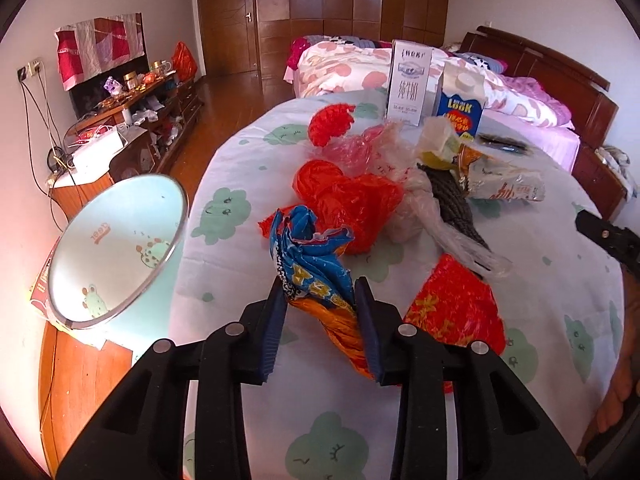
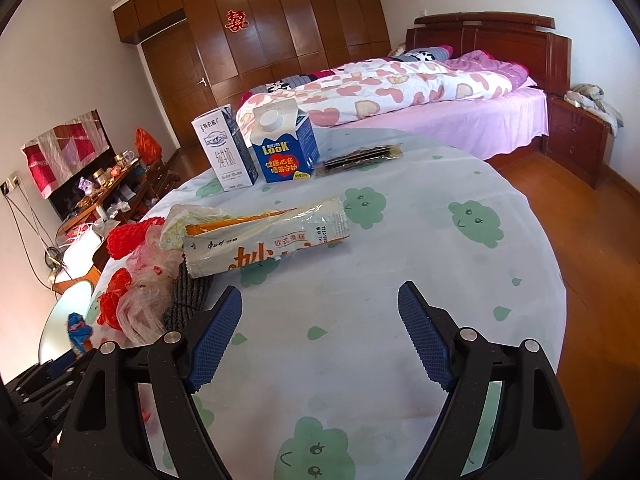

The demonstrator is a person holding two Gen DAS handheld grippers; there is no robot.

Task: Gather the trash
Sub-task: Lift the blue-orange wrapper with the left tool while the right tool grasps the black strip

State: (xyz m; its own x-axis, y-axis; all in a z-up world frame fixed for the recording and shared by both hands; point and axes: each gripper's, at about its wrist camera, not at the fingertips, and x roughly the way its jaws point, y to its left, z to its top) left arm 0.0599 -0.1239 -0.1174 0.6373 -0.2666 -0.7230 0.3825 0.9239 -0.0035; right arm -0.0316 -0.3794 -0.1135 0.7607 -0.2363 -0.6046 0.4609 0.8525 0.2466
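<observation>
Behind your round table (image 2: 500,264), with its white cloth printed in green clouds, you have a bedroom: a bed (image 2: 420,92) under a heart-print quilt and a wall of brown wardrobes (image 2: 280,40).

Your left gripper (image 1: 320,300) is clamped on a crumpled blue-and-orange snack wrapper (image 1: 310,276) — both pads press its sides and the blue end sticks up past the fingertips. Your right gripper (image 2: 320,300) hangs over bare cloth with its fingers spread wide, holding nothing.

Just beyond the wrapper lies the rest of the trash: a red plastic bag (image 1: 352,204), a clear plastic bag (image 1: 416,208) touching it, a grey knitted cloth (image 1: 452,200) partly under the clear bag, and a red printed packet (image 1: 456,312) beside your left gripper. A long cream cake wrapper (image 2: 268,240) lies ahead of your right gripper. Farther back stand a white milk carton (image 2: 224,148) and a blue LOOK carton (image 2: 286,148), upright and side by side, with a dark flat packet (image 2: 360,158) to their right.

At the table's left edge sits a pale blue bin (image 1: 116,248), mouth tilted toward you.
</observation>
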